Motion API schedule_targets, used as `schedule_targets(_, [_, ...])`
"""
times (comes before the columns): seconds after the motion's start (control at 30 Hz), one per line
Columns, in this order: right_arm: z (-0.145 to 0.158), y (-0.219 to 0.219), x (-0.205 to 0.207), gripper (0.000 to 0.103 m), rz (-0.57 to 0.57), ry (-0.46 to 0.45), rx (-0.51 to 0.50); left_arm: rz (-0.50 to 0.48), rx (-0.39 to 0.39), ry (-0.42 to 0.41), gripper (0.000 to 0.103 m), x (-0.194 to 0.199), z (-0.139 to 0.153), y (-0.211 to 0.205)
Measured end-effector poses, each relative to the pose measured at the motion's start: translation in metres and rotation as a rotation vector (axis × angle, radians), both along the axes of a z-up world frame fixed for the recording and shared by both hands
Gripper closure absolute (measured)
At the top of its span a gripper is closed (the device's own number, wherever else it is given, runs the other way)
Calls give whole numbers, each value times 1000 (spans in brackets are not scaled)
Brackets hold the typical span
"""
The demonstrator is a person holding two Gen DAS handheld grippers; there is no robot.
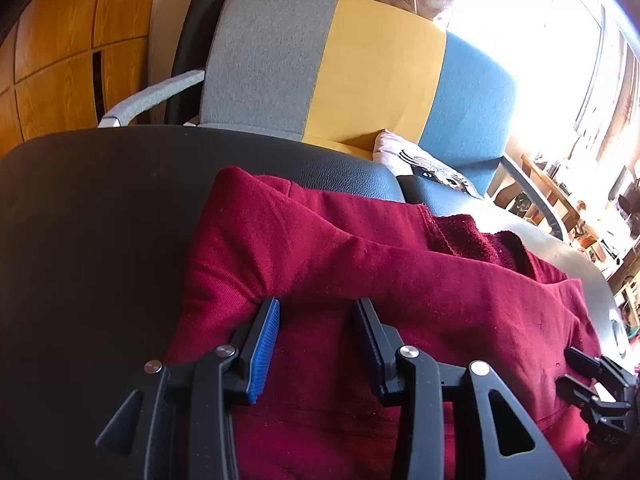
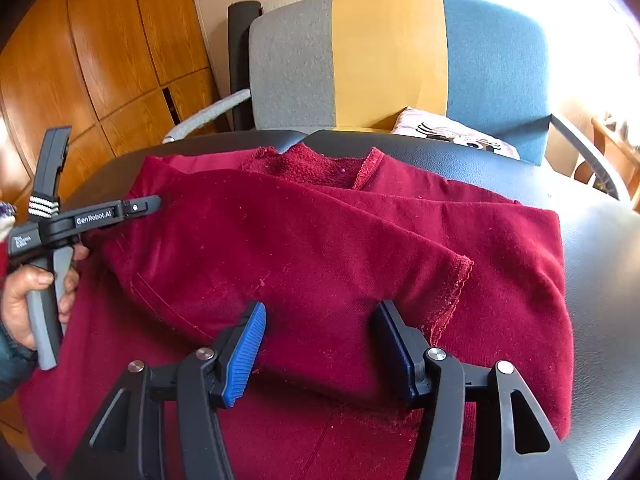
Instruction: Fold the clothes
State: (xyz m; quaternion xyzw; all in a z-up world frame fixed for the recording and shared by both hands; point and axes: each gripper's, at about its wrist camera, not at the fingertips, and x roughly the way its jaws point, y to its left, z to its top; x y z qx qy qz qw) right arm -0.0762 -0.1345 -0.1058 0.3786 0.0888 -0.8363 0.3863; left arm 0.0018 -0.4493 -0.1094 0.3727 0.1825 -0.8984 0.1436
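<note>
**poster1:** Over the dark bench [image 2: 592, 248], taking the striped chair [image 2: 392, 60] behind it as our landmark: we've got the red sweatshirt [image 2: 320, 248] lying partly folded, neckline pointing at the chair, hem hanging off the edge on our side. One sleeve is already laid across the body, its cuff [image 2: 456, 280] ending up on the side under the chair's blue panel.

**poster2:** Yep. And our right hand-held gripper [image 2: 320, 344] sits low over that folded sleeve, on our side of it, with the cuff just beside its right-hand finger. Jaws are about half open, cloth lies between them, but we don't see the pads pinching anything. Looks empty to us.

**poster1:** Same for our left hand-held gripper [image 1: 316, 336]. Half open, nose down on the shoulder region under the chair's grey panel, nothing clamped. From the right wrist view its tip [image 2: 148, 204] touches or nearly touches the fabric there; we can't tell which.

**poster2:** So the thing that matters: the garment's long axis runs from us straight toward the chair, and both grippers sit side by side across it, left one nearer the grey-side edge, right one nearer the cuff.

**poster1:** Our guess is the next fold goes along that axis, so each hand needs its own side of the cloth.
</note>
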Motion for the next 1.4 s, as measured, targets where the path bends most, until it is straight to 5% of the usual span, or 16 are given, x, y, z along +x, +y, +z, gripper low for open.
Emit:
schedule_targets(0.1, [1, -2, 1, 42, 4, 7, 3, -34, -21, -22, 64, -1, 18, 12])
schedule_targets(0.2, [-1, -3, 0, 39, 10, 3, -4, -166, 18, 57, 63, -9, 47, 38])
schedule_targets(0.33, [-1, -4, 0, 36, 20, -1, -12, -405, 76, 33, 63, -63, 68, 91])
schedule_targets(0.43, [-1, -4, -2, 35, 23, -8, -25, -472, 191, -34, 63, -111, 62, 112])
schedule_targets(0.53, [-2, -3, -4, 32, 31, -25, -50, -468, 294, -90, 62, -154, 50, 120])
schedule_targets(0.77, [-3, 1, -9, 23, 60, -67, -118, -430, 367, -214, 62, -203, 9, 125])
schedule_targets(0.9, [-3, 3, -10, 21, 67, -84, -146, -471, 412, -153, 96, -213, 10, 129])
schedule_targets(1.03, [-3, 4, -11, 21, 68, -91, -160, -466, 330, -113, 100, -219, 9, 133])
schedule_targets(1.27, [-3, 3, -9, 20, 67, -88, -158, -440, 241, -122, 99, -221, 5, 133])
schedule_targets(1.33, [-2, 2, -7, 19, 68, -85, -154, -425, 270, -122, 79, -218, 12, 126])
schedule_targets(1.4, [-2, 2, -6, 19, 68, -83, -151, -386, 313, -84, 76, -206, 25, 109])
